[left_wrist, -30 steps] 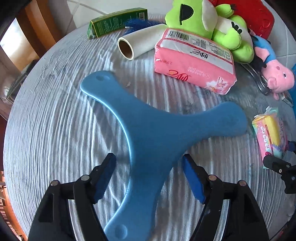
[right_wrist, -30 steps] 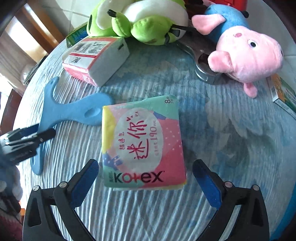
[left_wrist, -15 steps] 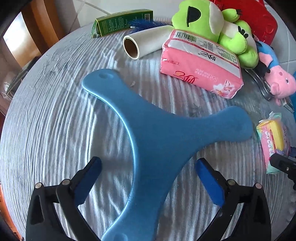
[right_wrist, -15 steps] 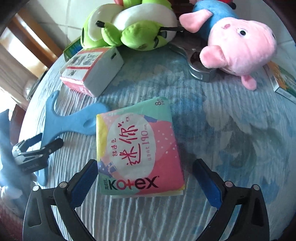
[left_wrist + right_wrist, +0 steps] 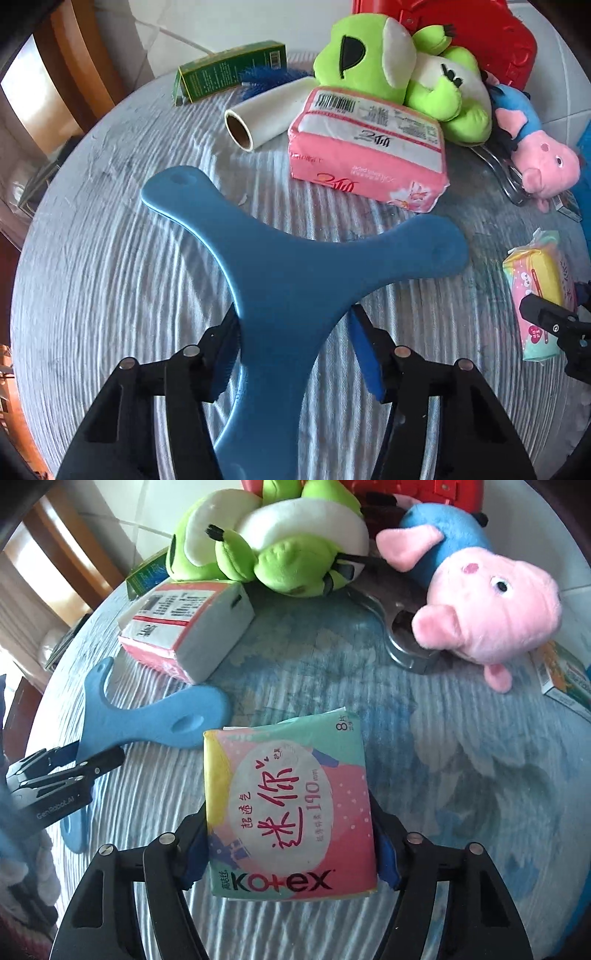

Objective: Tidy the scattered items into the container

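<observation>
In the left wrist view, the left gripper [image 5: 293, 350] is closing on the waist of the blue three-armed piece [image 5: 295, 280], which lies on the tabletop [image 5: 92, 258]; the left pad touches its edge, while the right pad looks a sliver off it. The likely trouble is that a flat, slick, lopsided shape pinched by its thin edges could pivot or slide out once lifted, its long arms swinging into the pink tissue pack [image 5: 365, 158] just beyond. That pack carries a barcode and small print too fine to read; the green box [image 5: 229, 72] has lettering that cannot be made out. The red container [image 5: 480, 37] sits at the far edge behind the green plush [image 5: 388, 62]. In the right wrist view, the right gripper [image 5: 291, 853] is closing on the pad packet [image 5: 291, 812], both pads against its sides. The soft packet may crumple and slip, or brush the pig plush [image 5: 491, 605] on the way to the container. It reads "Kotex", "190 mm", "8" and large red Chinese characters. "GenRobot.AI" shows on the other gripper's body.
</observation>
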Demonstrator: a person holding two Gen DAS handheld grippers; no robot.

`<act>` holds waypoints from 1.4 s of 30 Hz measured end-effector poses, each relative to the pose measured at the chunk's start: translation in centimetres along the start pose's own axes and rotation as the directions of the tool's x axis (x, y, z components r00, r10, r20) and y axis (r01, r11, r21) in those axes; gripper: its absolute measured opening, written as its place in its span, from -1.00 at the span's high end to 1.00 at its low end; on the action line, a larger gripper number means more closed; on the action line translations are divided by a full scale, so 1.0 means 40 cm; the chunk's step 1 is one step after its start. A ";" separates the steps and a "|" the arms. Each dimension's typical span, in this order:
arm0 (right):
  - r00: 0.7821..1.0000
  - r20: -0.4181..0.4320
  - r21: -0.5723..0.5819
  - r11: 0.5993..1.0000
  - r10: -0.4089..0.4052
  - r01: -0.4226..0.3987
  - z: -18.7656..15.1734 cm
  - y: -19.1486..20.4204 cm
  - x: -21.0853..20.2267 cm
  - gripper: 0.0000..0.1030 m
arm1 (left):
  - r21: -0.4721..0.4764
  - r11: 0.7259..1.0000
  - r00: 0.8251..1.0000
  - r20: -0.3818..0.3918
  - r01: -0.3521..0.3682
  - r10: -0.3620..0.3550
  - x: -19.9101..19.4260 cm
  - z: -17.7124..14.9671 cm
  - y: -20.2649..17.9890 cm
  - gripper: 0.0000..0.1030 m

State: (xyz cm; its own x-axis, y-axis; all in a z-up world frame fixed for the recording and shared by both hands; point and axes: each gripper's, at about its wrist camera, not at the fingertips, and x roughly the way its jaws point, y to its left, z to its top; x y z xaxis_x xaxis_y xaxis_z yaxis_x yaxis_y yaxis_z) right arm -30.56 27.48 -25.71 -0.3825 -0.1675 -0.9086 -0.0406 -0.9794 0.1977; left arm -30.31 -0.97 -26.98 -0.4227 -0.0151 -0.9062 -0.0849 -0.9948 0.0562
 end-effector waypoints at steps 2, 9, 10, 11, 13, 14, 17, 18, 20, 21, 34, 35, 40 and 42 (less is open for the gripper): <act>1.000 0.029 -0.015 1.000 -0.005 0.006 -0.007 0.012 -0.032 -0.38 | 0.030 0.999 0.998 0.051 -0.032 0.030 -0.056 -0.021 -0.018 0.02; 0.989 0.149 -0.050 0.999 0.008 -0.001 -0.051 0.059 -0.188 -0.38 | 0.033 0.999 0.985 0.172 -0.023 0.017 -0.245 -0.062 -0.021 0.56; 0.987 0.161 -0.054 0.999 0.011 -0.003 -0.059 0.065 -0.205 -0.38 | 0.026 0.999 0.982 0.187 -0.020 0.015 -0.272 -0.072 -0.019 0.62; 0.984 0.179 -0.062 0.998 0.017 -0.006 -0.071 0.071 -0.234 -0.38 | 0.022 1.000 0.979 0.203 -0.014 0.010 -0.294 -0.080 -0.014 0.63; 0.978 0.209 -0.078 0.997 0.022 -0.006 -0.083 0.088 -0.273 -0.38 | 0.015 1.000 0.972 0.236 -0.003 -0.001 -0.359 -0.110 -0.027 0.63; 0.974 0.223 -0.087 0.996 0.025 -0.006 -0.096 0.089 -0.299 -0.38 | 0.010 1.000 0.969 0.248 0.002 -0.004 -0.376 -0.119 -0.023 0.63; 0.968 0.249 -0.110 0.994 0.045 -0.017 -0.120 0.102 -0.338 -0.38 | 0.002 1.000 0.963 0.269 -0.008 0.007 -0.430 -0.145 -0.033 0.63; 0.965 0.256 -0.116 0.993 0.053 -0.024 -0.132 0.101 -0.354 -0.38 | 0.006 1.000 0.962 0.275 -0.012 0.010 -0.446 -0.156 -0.039 0.63; 0.964 0.257 -0.121 0.992 0.064 -0.034 -0.152 0.095 -0.375 -0.38 | 0.023 1.000 0.965 0.264 0.002 -0.008 -0.461 -0.175 -0.048 0.63; 0.964 0.255 -0.120 0.992 0.070 -0.040 -0.161 0.092 -0.379 -0.38 | 0.022 1.000 0.966 0.259 0.008 -0.013 -0.463 -0.185 -0.050 0.62; 0.982 0.143 -0.144 0.984 0.125 -0.104 -0.190 0.144 -0.250 -0.39 | -0.124 0.982 0.980 0.120 -0.144 0.159 -0.299 -0.213 0.082 -0.44; 0.983 0.139 -0.149 0.984 0.120 -0.099 -0.185 0.156 -0.238 -0.39 | -0.130 0.984 0.983 0.118 -0.123 0.139 -0.296 -0.211 0.096 -0.44; 0.990 0.136 -0.069 0.997 0.038 -0.028 -0.200 0.108 -0.228 -0.38 | -0.067 0.997 0.992 0.119 -0.041 0.049 -0.272 -0.209 0.056 -0.44; 0.991 0.131 -0.015 1.000 -0.012 0.014 -0.222 0.047 -0.242 -0.38 | -0.024 0.999 0.994 0.105 0.026 -0.023 -0.249 -0.206 0.004 -0.44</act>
State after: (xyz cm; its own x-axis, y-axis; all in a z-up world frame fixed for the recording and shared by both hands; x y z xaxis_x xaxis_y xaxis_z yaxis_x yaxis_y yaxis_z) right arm -18.73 26.24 -19.82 -0.4999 -0.1392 -0.8548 -0.0326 -0.9833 0.1792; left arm -18.67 -1.82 -21.41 -0.5127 0.0185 -0.8584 -0.0744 -0.9970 0.0229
